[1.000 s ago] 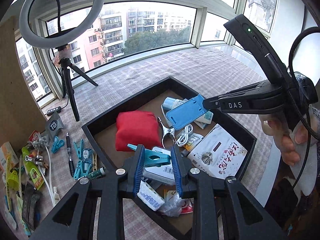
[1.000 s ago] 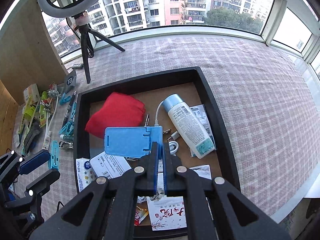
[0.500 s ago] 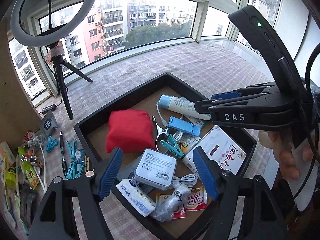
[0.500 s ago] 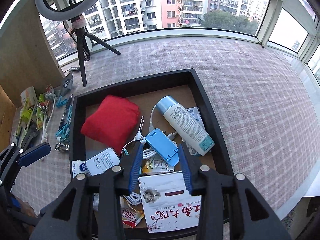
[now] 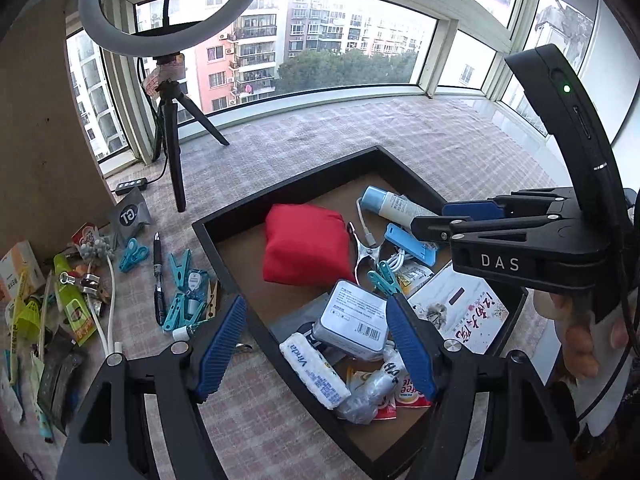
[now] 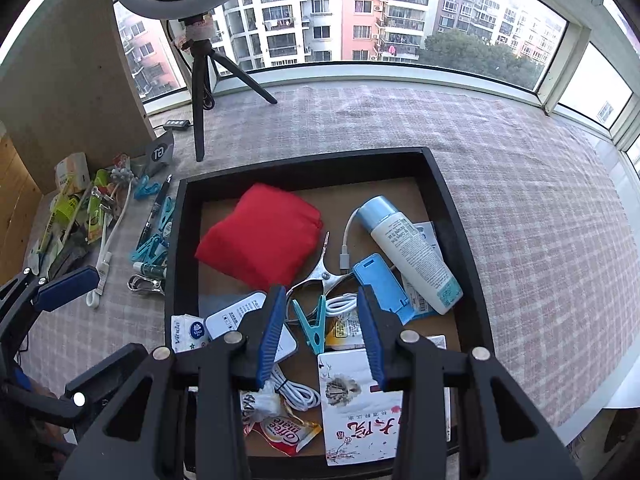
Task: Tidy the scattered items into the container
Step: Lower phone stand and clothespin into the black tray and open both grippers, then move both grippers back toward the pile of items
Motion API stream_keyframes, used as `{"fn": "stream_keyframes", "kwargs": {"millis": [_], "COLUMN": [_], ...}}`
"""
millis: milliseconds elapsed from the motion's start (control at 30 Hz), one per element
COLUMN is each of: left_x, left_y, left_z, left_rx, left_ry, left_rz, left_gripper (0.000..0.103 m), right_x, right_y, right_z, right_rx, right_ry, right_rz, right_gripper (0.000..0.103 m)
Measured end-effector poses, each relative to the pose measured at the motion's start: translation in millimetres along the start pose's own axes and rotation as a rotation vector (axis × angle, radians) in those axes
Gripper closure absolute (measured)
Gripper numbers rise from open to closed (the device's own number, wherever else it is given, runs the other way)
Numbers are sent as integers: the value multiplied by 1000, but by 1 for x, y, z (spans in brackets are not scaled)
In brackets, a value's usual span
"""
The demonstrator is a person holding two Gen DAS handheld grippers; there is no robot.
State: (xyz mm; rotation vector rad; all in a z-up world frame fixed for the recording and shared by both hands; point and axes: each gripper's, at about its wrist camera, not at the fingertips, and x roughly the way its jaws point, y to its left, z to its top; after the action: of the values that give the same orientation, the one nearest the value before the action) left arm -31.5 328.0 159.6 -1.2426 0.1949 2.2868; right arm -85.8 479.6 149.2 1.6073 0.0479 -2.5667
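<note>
The black tray (image 5: 288,196) (image 6: 304,164) holds a red pouch (image 5: 304,248) (image 6: 256,244), a lotion bottle (image 6: 408,252), a white tin (image 5: 352,320), cables and packets. A blue phone stand (image 5: 408,244) (image 6: 380,284) and a teal clothespin (image 5: 384,280) (image 6: 312,324) lie loose among them. My left gripper (image 5: 316,340) hangs open over the tray's near-left corner, holding nothing. My right gripper (image 6: 320,332) is open above the clothespin, apart from it. Teal clips (image 5: 184,292), a pen (image 5: 158,276) and packets are scattered left of the tray.
A ring light on a tripod (image 5: 172,140) stands at the back left beside a wooden board (image 5: 40,140). A plaid cloth (image 6: 520,200) covers the surface up to the window. A person's hand (image 5: 576,336) grips the right tool.
Both grippers opened. The left one let go of the teal clothespin and the right one of the blue phone stand; both now lie in the tray. Both grippers drew back a little.
</note>
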Motion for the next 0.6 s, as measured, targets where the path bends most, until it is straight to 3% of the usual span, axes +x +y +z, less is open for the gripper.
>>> {"fn": "stream_keyframes", "kwargs": {"millis": [600], "left_x": [-53], "left_y": [92], "left_z": [-53], "left_rx": [-204], "left_ry": [-39], "left_rz": [179], "left_gripper": [27], "right_x": [-3], "right_y": [107], "right_z": [-8], "right_rx": [-150], "right_ry": [-15], "right_rz": [152], "right_gripper": [63]}}
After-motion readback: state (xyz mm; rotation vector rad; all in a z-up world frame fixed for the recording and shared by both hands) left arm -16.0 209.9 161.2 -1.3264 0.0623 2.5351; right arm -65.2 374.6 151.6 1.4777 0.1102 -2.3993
